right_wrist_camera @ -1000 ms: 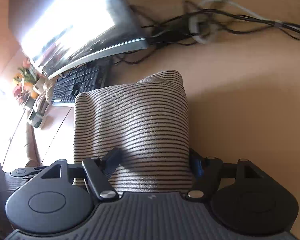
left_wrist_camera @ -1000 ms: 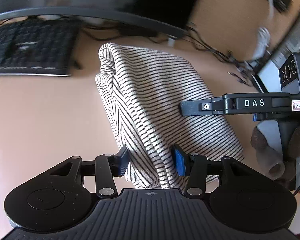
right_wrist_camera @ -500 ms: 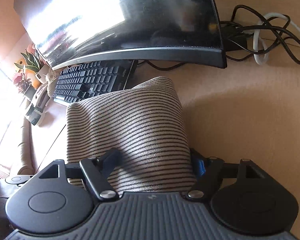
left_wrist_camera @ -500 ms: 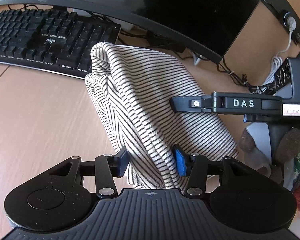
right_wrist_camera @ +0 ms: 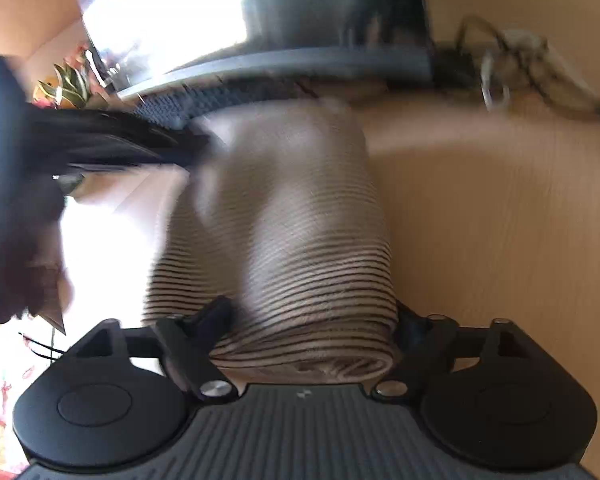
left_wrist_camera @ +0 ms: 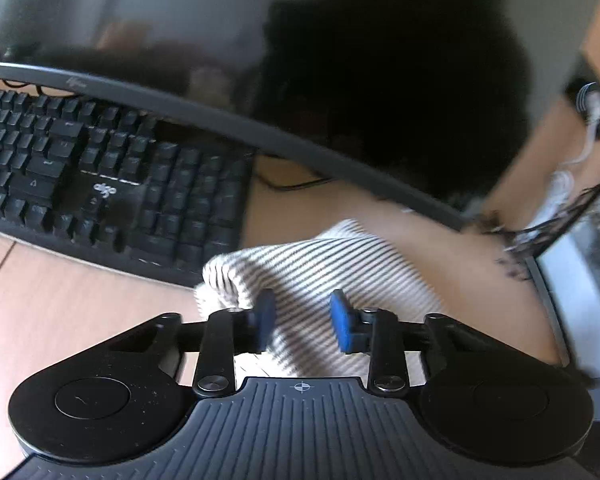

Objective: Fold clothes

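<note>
Lying on the desk, the shirt runs lengthwise away from the right tool, which grasps its near folded end; the left tool stands released over its other side.

Keyboard: "aigo" logo; monitor bezel logo unreadable.

- Folded cloth — cream-white with thin black stripes; it looks beige in the right wrist view.
- Left gripper — black body, blue pads.
- Right gripper — black.
- Keyboard — black keys with pale lettering.
- Desk — light tan wood grain.
- Monitor — dark grey frame.
</note>
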Motion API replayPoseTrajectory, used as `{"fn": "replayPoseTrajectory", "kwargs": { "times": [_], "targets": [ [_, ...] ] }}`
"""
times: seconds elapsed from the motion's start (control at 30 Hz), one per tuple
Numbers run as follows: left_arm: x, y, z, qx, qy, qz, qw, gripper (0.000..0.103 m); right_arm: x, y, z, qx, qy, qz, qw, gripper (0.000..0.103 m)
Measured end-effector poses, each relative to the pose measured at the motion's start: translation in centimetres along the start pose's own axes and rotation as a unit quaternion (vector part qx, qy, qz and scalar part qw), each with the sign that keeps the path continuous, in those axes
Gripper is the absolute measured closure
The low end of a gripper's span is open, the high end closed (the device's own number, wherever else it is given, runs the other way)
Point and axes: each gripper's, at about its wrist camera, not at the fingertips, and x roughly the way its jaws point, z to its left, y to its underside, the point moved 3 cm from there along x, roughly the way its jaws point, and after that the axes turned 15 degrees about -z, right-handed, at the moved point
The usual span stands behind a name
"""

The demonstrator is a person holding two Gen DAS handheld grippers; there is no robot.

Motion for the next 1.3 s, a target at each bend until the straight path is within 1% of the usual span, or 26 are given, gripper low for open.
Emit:
{"fn": "replayPoseTrajectory", "kwargs": {
  "times": [0.03, 0.07, 0.17, 0.23, 0.3, 0.4, 0.47, 0.5, 0.57, 0.6, 0.63, 0.67, 0.73, 0.77, 0.83, 0.87, 0.97, 1.0, 1.03, 1.1, 1.13, 1.17, 1.2, 1.23, 1.27, 1.3],
  "targets": [
    [0.5, -0.1, 0.5, -0.003, -0.001, 0.005, 1.0, 0.07, -0.4, -0.1, 0.4, -0.013, 0.005, -0.005, 1.0, 0.021],
    [1.1, -0.2, 0.9, -0.006, -0.002, 0.009, 0.9999, 0.072, -0.9, -0.1, 0.8, -0.025, 0.009, -0.011, 1.0, 0.021],
    [1.6, 0.0, 1.7, -0.019, 0.006, 0.015, 0.9997, 0.074, -2.2, -0.3, 2.0, -0.063, 0.023, -0.026, 0.997, 0.021],
    [1.8, 0.2, 2.1, -0.029, 0.012, 0.017, 0.9994, 0.074, -1.3, 0.5, 3.2, -0.076, 0.015, -0.019, 0.997, 0.021],
    [1.9, 0.3, 2.4, -0.039, 0.019, 0.02, 0.9989, 0.074, -0.1, 1.3, 4.4, -0.088, 0.005, -0.009, 0.996, 0.018],
    [2.0, 0.5, 2.8, -0.048, 0.027, 0.021, 0.9983, 0.074, 1.5, 2.7, 6.2, -0.105, -0.01, 0.005, 0.994, 0.017],
    [1.8, 0.6, 2.7, -0.04, 0.026, 0.018, 0.9987, 0.074, 2.0, 4.2, 7.0, -0.148, 0.005, -0.011, 0.989, 0.014],
    [1.7, 0.5, 2.6, -0.036, 0.026, 0.016, 0.9989, 0.074, 1.9, 4.4, 7.3, -0.157, 0.01, -0.014, 0.987, 0.014],
    [1.5, 0.3, 2.4, -0.027, 0.026, 0.012, 0.9992, 0.075, 1.6, 3.6, 6.8, -0.136, 0.005, -0.004, 0.991, 0.014],
    [1.3, 0.2, 2.1, -0.022, 0.026, 0.009, 0.9994, 0.076, 1.2, 3.0, 6.1, -0.113, -0.003, -0.001, 0.994, 0.014],
    [0.9, -0.2, 1.6, -0.013, 0.026, 0.006, 0.9996, 0.072, 0.6, 2.5, 5.3, -0.082, -0.012, 0.001, 0.997, 0.014],
    [0.4, -0.5, 1.0, -0.003, 0.028, 0.0, 0.9996, 0.063, 0.1, 1.9, 4.1, -0.039, -0.018, 0.003, 0.999, 0.014],
    [-0.3, -1.1, 0.0, 0.022, 0.034, -0.012, 0.9991, 0.052, -0.7, 1.4, 1.3, 0.043, -0.022, 0.005, 0.999, 0.013],
    [-0.7, -1.5, -0.5, 0.034, 0.036, -0.018, 0.9986, 0.051, -0.7, 1.3, 0.1, 0.079, -0.022, 0.005, 0.997, 0.013],
    [-0.4, -1.6, -1.0, 0.058, 0.03, -0.021, 0.9977, 0.052, -0.2, 1.8, -1.7, 0.118, -0.011, 0.012, 0.993, 0.012],
    [-0.1, -1.5, -0.9, 0.06, 0.025, -0.018, 0.9977, 0.052, 0.2, 2.3, -2.1, 0.13, -0.008, 0.021, 0.991, 0.012],
    [0.9, -1.0, -0.3, 0.048, 0.032, 0.0, 0.9983, 0.055, 1.5, 3.9, -3.1, 0.167, -0.003, 0.052, 0.985, 0.011],
    [1.2, -0.8, 0.0, 0.041, 0.037, 0.009, 0.9984, 0.055, 1.4, 3.8, -3.1, 0.179, -0.009, 0.053, 0.982, 0.012],
    [1.5, -0.6, 0.2, 0.034, 0.042, 0.017, 0.9984, 0.054, 1.0, 3.0, -3.0, 0.194, -0.023, 0.045, 0.98, 0.012],
    [1.8, -0.4, 0.8, 0.024, 0.047, 0.026, 0.9983, 0.054, 0.0, 0.8, -2.4, 0.214, -0.053, 0.019, 0.975, 0.012],
    [1.9, -0.4, 1.1, 0.019, 0.051, 0.028, 0.9981, 0.054, -0.6, -0.4, -2.0, 0.206, -0.062, 0.003, 0.976, 0.012],
    [2.0, -0.5, 1.5, 0.01, 0.058, 0.032, 0.9978, 0.054, -1.1, -1.4, -1.5, 0.183, -0.06, -0.007, 0.981, 0.012],
    [1.8, -0.8, 1.8, 0.003, 0.065, 0.032, 0.9974, 0.057, -1.2, -2.0, -1.0, 0.147, -0.038, -0.015, 0.988, 0.012],
    [1.2, -1.3, 1.9, 0.0, 0.072, 0.027, 0.997, 0.069, -1.4, -2.4, -0.6, 0.109, -0.012, -0.022, 0.994, 0.012],
    [0.5, -1.9, 2.1, -0.004, 0.08, 0.022, 0.9965, 0.069, -1.7, -2.5, 0.1, 0.06, 0.017, -0.034, 0.997, 0.012],
    [-0.1, -2.4, 2.2, -0.008, 0.088, 0.016, 0.9959, 0.065, -2.2, -2.6, 0.8, 0.009, 0.047, -0.048, 0.998, 0.012]
  ]
}}
